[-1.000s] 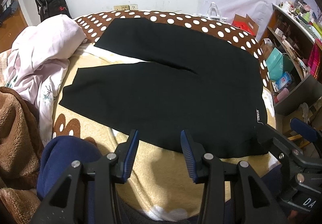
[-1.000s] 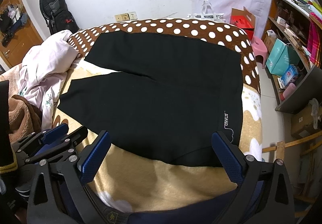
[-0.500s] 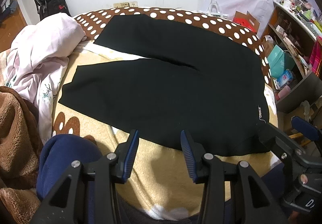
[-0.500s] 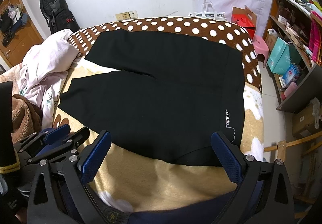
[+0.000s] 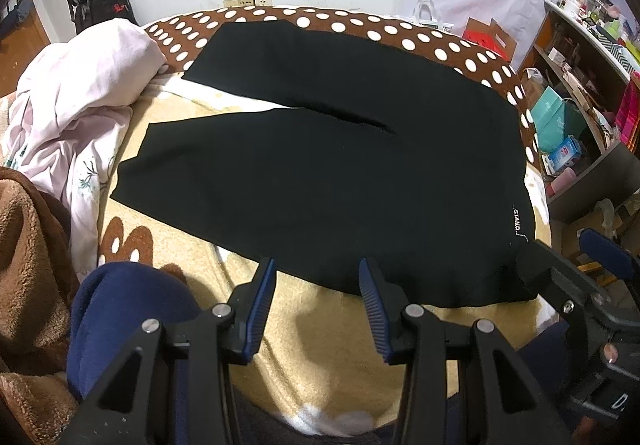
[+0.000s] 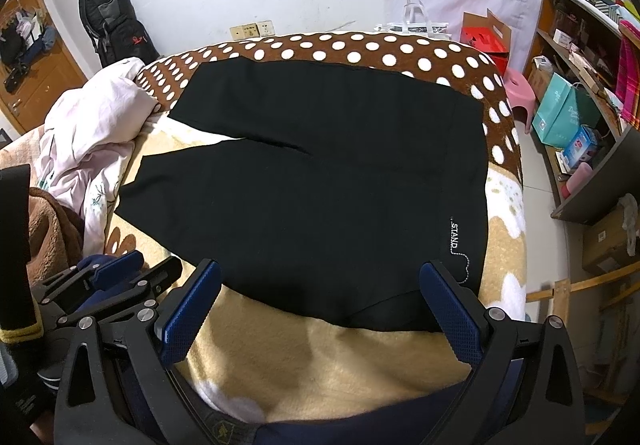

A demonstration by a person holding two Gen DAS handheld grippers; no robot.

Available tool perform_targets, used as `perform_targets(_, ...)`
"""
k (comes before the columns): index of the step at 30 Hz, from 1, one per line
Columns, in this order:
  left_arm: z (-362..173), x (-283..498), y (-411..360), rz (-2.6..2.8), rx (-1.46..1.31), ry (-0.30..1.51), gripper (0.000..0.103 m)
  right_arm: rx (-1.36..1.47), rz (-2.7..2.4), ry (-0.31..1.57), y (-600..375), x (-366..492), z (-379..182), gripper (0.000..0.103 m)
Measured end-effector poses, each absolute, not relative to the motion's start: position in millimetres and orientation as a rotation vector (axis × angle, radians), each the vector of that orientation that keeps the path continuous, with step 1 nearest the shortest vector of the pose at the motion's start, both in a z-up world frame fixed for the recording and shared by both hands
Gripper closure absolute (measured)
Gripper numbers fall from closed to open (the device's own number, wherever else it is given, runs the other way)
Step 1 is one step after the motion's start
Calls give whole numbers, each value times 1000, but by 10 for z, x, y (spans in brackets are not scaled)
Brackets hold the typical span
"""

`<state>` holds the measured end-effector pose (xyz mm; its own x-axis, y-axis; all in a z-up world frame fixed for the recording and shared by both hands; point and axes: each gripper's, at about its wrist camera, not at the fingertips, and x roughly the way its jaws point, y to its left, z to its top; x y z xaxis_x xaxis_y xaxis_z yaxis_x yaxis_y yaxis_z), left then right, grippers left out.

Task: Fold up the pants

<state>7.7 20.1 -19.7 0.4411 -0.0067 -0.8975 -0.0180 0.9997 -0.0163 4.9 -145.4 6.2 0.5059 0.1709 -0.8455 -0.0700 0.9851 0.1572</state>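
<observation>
Left wrist view: your left gripper point(image 5: 316, 285), jaws apart and empty, sits just short of the pants point(image 5: 340, 173), spread flat ahead on the bed point(image 5: 328, 329), legs running left, waistband toward your wide-open right gripper point(image 6: 320, 301).

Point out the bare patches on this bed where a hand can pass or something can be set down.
Free: the tan blanket strip between the black pants and the near edge; the wedge of blanket between the two legs; the polka-dot band beyond the far leg. Crowded: the pink bedding, the brown fleece and the navy cloth border the leg ends.
</observation>
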Motion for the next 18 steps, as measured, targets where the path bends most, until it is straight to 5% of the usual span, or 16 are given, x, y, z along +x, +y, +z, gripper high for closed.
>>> perform_targets(18, -309, 202, 205, 22, 1, 1134, 57, 107, 157, 1047, -1486, 195, -53, 4)
